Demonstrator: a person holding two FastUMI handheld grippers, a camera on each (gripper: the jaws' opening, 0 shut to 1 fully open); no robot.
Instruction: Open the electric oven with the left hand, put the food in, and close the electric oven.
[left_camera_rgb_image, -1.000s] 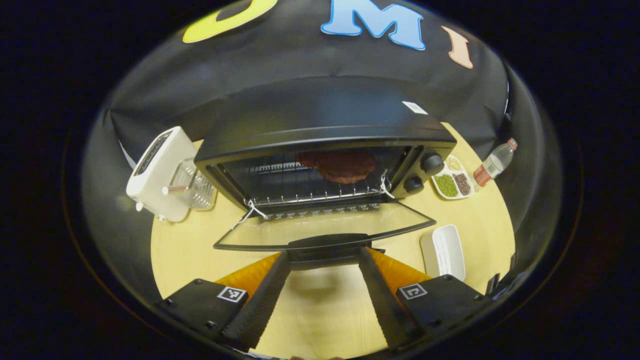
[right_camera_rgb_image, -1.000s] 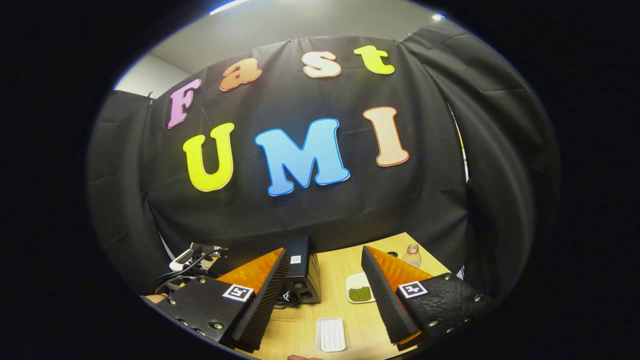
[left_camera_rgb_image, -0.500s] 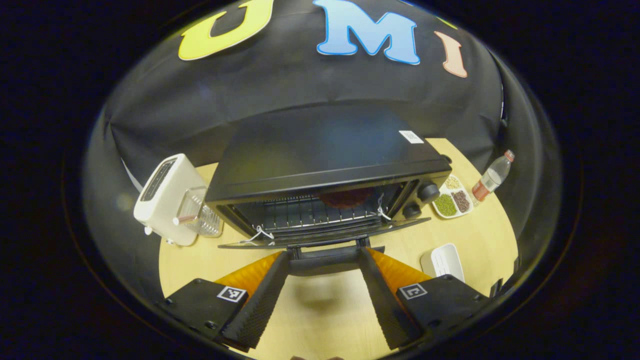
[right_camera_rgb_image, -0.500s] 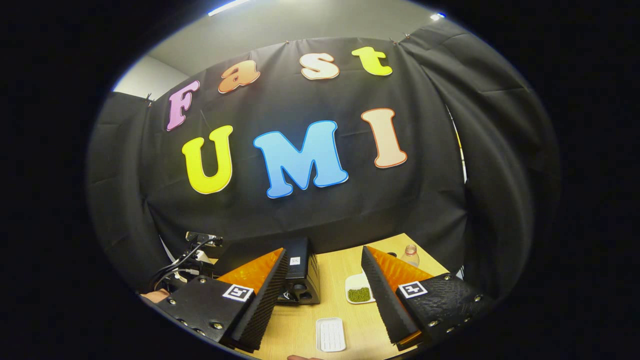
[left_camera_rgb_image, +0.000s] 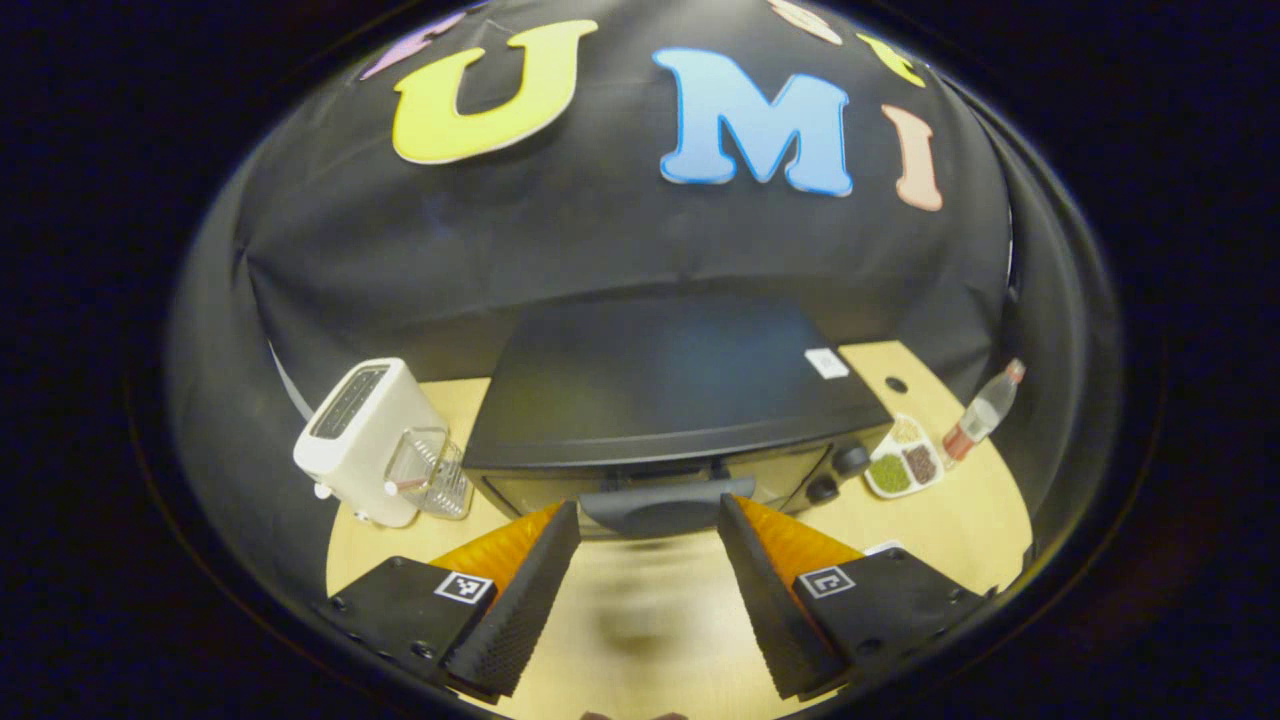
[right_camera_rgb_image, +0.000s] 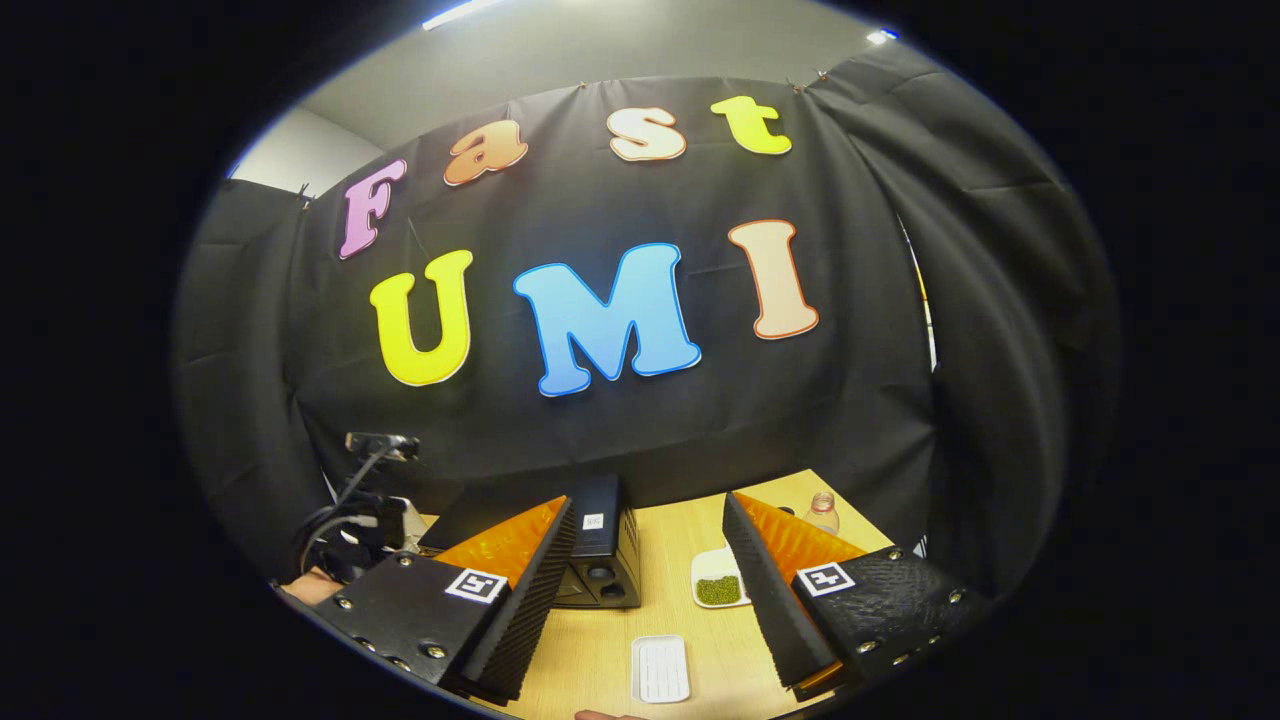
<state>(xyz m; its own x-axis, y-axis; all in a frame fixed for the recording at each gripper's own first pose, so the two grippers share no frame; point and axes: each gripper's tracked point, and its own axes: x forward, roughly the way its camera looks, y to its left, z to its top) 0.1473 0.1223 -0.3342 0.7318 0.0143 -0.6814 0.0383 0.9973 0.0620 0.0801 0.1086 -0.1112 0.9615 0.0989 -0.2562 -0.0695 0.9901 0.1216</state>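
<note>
White toaster (left_camera_rgb_image: 355, 440) is sitting at the left on the wooden table (left_camera_rgb_image: 960, 500), then the black electric oven (left_camera_rgb_image: 670, 400) mid-table, door looking shut, its handle (left_camera_rgb_image: 665, 505) lying between the left gripper (left_camera_rgb_image: 648, 580) fingers, which are spread apart, not squeezing it. Right gripper (right_camera_rgb_image: 648, 590) is hanging open over a white tray (right_camera_rgb_image: 661, 668)

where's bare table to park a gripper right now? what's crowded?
Free: the wooden table in front of the oven, and the strip around the white tray seen in the right gripper view. Crowded: left of the oven, toaster against a clear cup; right, divided dish and bottle.
</note>
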